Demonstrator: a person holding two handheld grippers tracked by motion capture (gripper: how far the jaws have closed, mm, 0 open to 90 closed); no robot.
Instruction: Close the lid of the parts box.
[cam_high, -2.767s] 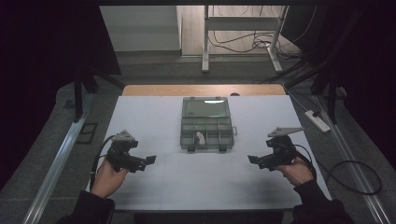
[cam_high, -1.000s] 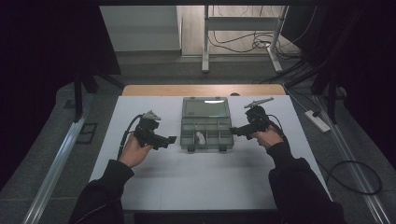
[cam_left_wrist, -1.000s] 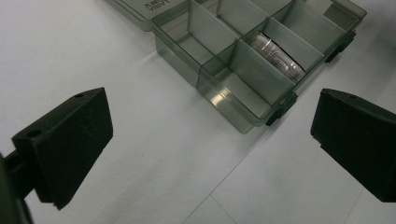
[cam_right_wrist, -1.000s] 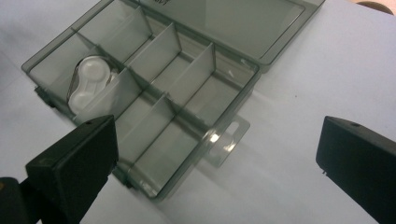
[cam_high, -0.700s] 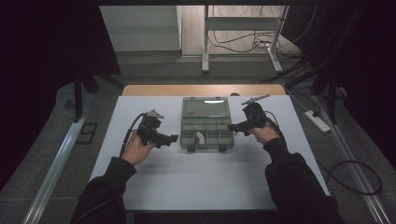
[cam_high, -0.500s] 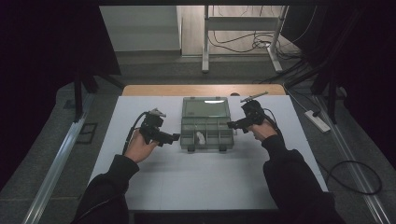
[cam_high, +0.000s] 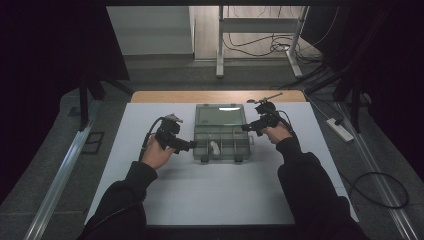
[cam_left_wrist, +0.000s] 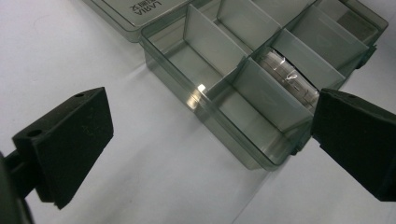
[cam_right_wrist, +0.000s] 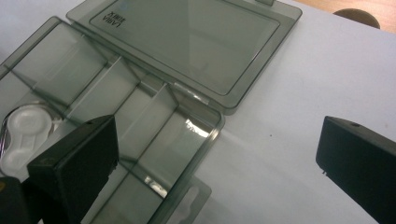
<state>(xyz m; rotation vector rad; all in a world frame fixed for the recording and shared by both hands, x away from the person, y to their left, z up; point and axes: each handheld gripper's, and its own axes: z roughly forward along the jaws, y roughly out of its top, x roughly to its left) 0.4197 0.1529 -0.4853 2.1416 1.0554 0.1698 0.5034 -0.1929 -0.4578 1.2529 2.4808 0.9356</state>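
At table centre, both grippers moved in to flank organiser box (cam_high: 222, 134): left gripper (cam_high: 192, 145) & right gripper (cam_high: 244, 128) wide, empty; grasp pending.

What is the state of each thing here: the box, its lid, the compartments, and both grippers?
Organizer box: open, on the table.
Lid: folded back flat.
White item: lying in one compartment.
Other compartments: look empty.
Left gripper: open, at a box corner.
Right gripper: open, over a box corner.
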